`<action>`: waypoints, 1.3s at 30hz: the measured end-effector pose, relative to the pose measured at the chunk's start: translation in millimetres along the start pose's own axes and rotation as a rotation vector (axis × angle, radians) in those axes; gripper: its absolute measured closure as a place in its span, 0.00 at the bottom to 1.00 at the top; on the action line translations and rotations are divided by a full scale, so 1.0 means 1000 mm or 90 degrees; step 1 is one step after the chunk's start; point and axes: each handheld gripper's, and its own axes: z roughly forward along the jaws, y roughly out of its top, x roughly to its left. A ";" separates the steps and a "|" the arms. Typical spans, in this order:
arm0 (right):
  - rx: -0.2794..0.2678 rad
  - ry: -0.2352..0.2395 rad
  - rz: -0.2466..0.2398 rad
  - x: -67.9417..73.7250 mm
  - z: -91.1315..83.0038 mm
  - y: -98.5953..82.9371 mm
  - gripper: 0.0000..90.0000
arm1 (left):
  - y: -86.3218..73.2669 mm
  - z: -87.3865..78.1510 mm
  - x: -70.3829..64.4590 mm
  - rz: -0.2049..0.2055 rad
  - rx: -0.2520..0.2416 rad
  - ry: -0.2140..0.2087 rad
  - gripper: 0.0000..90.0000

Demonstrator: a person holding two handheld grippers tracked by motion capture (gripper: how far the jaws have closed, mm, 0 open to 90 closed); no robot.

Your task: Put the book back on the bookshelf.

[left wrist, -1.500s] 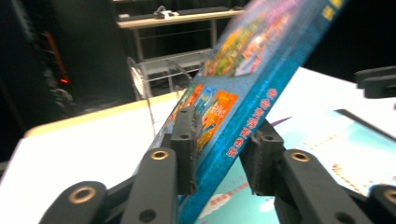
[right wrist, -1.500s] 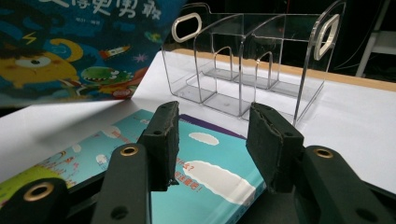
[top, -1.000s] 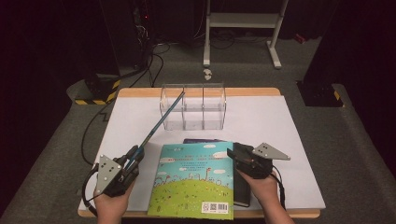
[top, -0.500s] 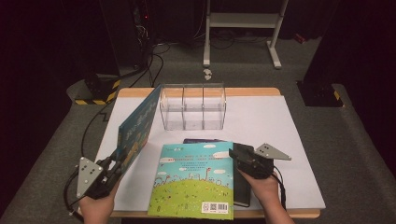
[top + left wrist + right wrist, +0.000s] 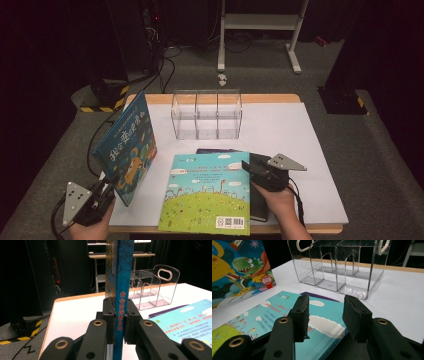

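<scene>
The blue hardcover picture book with the dinosaur cover stood tilted on its lower edge at the left side of the white-topped table, its spine clamped between the jaws of the left tongs, as the left gripper view showed. A second earlier it had been seen almost edge-on, a thin slanted line rising toward the clear acrylic three-slot file holder; since then the left hand had swung out and back toward the table's near-left corner, and the cover had turned to face the camera. That suggested the book was being stood up and squared, probably for sliding into one of the holder's slots, which remained empty and well apart from it. The right tongs were held wide, gripping nothing, hovering just above the flat green-and-turquoise picture book, which lay on a darker book beneath.
</scene>
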 end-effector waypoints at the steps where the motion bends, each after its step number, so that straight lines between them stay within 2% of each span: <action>1: 0.000 0.000 0.000 0.000 0.000 0.000 0.62 | 0.000 -0.001 0.000 0.000 0.000 0.000 0.91; 14: 0.000 0.000 0.003 -0.001 -0.002 -0.001 0.62 | -0.005 -0.009 0.007 -0.023 0.001 0.015 0.91; 23: 0.001 0.000 0.006 0.000 -0.001 -0.001 0.62 | -0.006 -0.009 0.008 -0.024 0.002 0.018 0.89; 27: 0.004 0.002 0.005 0.001 0.000 -0.002 0.61 | -0.002 -0.004 0.008 -0.025 0.003 0.017 0.84; 30: 0.005 0.002 0.004 0.001 0.001 -0.002 0.61 | 0.001 0.001 0.009 -0.014 0.005 0.020 0.84; 34: 0.007 0.004 0.004 0.002 0.001 -0.003 0.61 | 0.009 0.009 0.008 -0.021 -0.006 0.019 0.82; 35: 0.007 0.004 0.004 0.002 0.001 -0.003 0.61 | 0.011 0.011 0.008 -0.016 -0.001 0.018 0.82; 39: 0.007 0.004 0.005 0.002 0.001 -0.003 0.61 | 0.016 0.017 0.010 -0.027 -0.002 0.004 0.83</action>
